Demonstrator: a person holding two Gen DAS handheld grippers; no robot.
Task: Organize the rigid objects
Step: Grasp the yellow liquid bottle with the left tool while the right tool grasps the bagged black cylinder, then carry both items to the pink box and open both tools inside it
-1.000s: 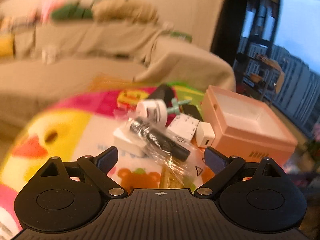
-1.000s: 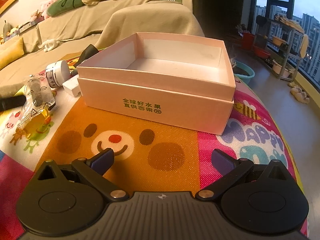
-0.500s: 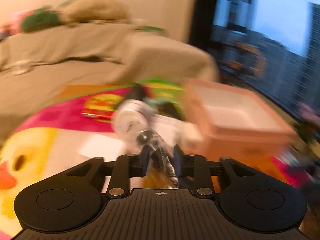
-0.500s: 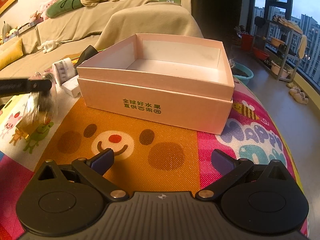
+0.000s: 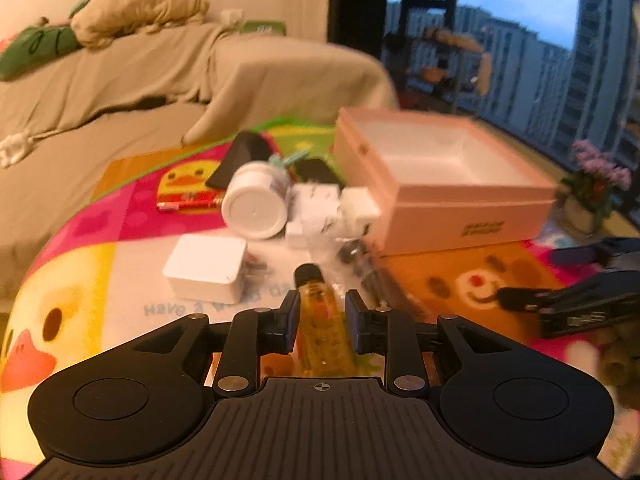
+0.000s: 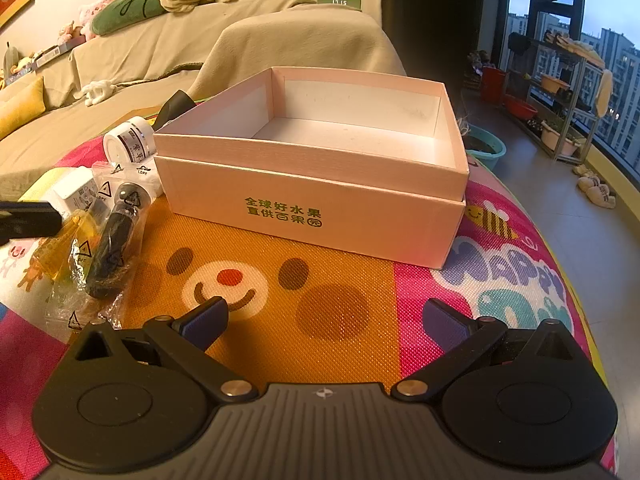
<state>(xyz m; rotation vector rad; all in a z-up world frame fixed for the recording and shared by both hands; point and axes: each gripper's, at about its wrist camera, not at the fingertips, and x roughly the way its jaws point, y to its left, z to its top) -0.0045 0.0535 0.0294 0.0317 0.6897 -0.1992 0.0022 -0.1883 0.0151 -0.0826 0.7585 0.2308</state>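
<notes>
Fingers of the left gripper [image 5: 322, 326] are closed around a small yellow liquid-filled bottle [image 5: 320, 320], presumably for transfer into the empty pink cardboard box [image 6: 312, 204]; right gripper [image 6: 324, 320] fingers are held spread, unloaded.

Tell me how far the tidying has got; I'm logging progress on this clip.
Nothing looks packed yet: the pink box is empty. In hand: the left gripper has its fingers on either side of the yellow bottle; contact is unclear. The right gripper is open, holding nothing. Left: white jar, white charger, bagged black item.
</notes>
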